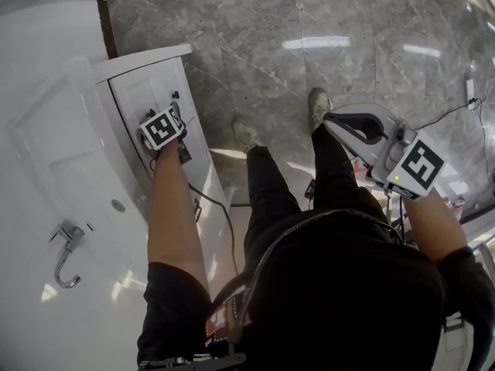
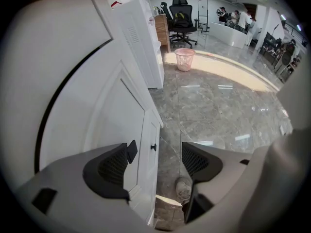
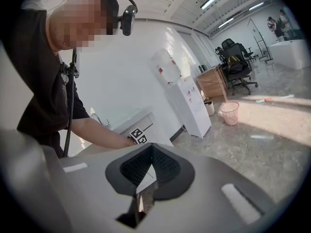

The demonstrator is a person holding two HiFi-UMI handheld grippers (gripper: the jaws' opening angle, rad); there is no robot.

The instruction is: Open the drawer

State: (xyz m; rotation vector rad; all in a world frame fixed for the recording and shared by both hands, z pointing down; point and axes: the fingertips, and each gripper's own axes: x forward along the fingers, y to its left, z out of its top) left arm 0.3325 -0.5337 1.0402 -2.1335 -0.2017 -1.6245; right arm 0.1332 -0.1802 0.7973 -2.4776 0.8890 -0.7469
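Drawer front (image 1: 143, 95) on white vanity (image 1: 46, 168), at the person's left | left gripper (image 2: 155, 154) angled down, jaws apart, black knob (image 2: 132, 150) beside left pad, likely lining up a pinch | right gripper (image 3: 151, 149) jaws together, empty, parked aside.

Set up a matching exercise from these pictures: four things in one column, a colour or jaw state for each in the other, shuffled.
Things:
1. left gripper
2. right gripper
3. wastebasket
4. office chair

Colour or state:
A. pink
B. jaws together
C. black
D. jaws apart

Pairs: 1-D, 2-B, 3-A, 4-C.
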